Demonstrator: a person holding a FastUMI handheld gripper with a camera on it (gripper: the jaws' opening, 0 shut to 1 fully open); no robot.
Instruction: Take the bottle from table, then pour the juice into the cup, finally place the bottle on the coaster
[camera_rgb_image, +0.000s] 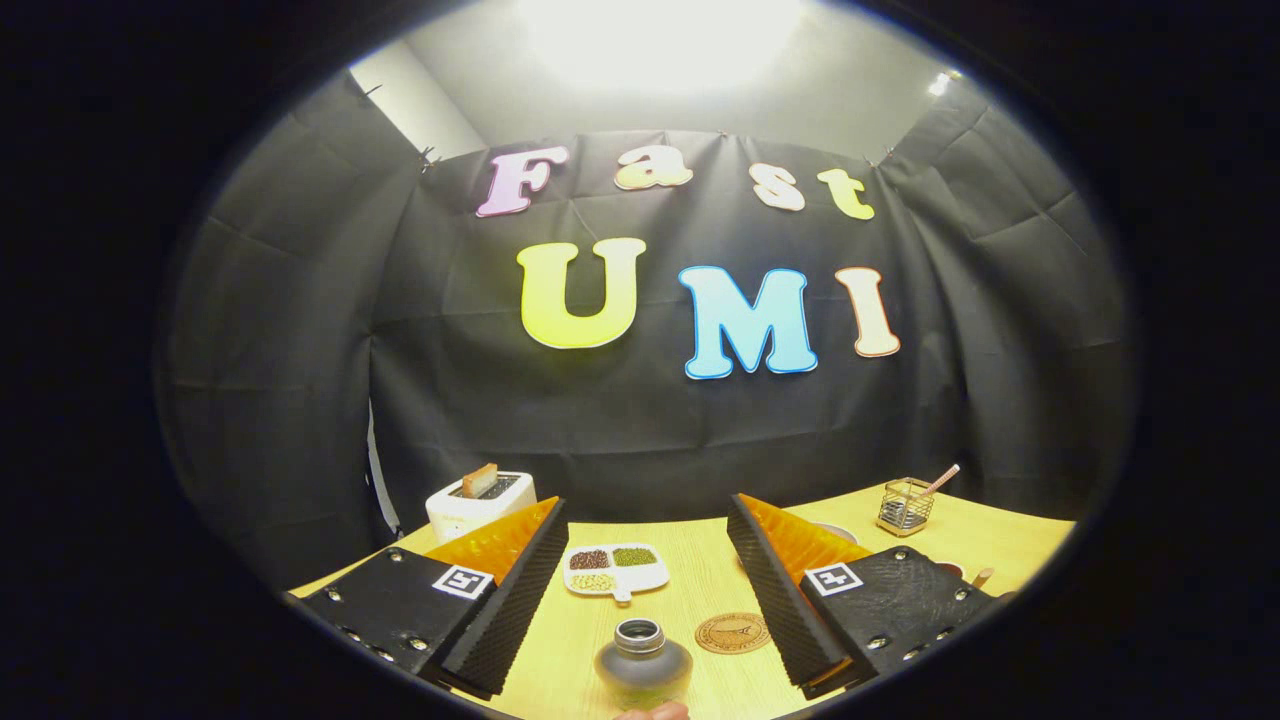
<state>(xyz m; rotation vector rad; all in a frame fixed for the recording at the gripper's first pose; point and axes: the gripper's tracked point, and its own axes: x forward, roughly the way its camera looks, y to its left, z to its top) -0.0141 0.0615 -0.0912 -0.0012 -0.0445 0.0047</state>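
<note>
Gripper view: our gripper (646, 520) is spread wide and holds nothing. We see the bottle (643, 664) upright on the table (690, 580) between the fingers, untouched. The coaster (733, 632) lies just right of the bottle; its print is too small to read. Beyond the bottle sits a divided dish (615, 570); a toaster (480, 502) stands farther left.

Table (690, 590) pale wood grain; bottle (643, 668) frosted matt; coaster (733, 633) cork-like; fingers (520, 590) spread apart, ribbed pads
</note>
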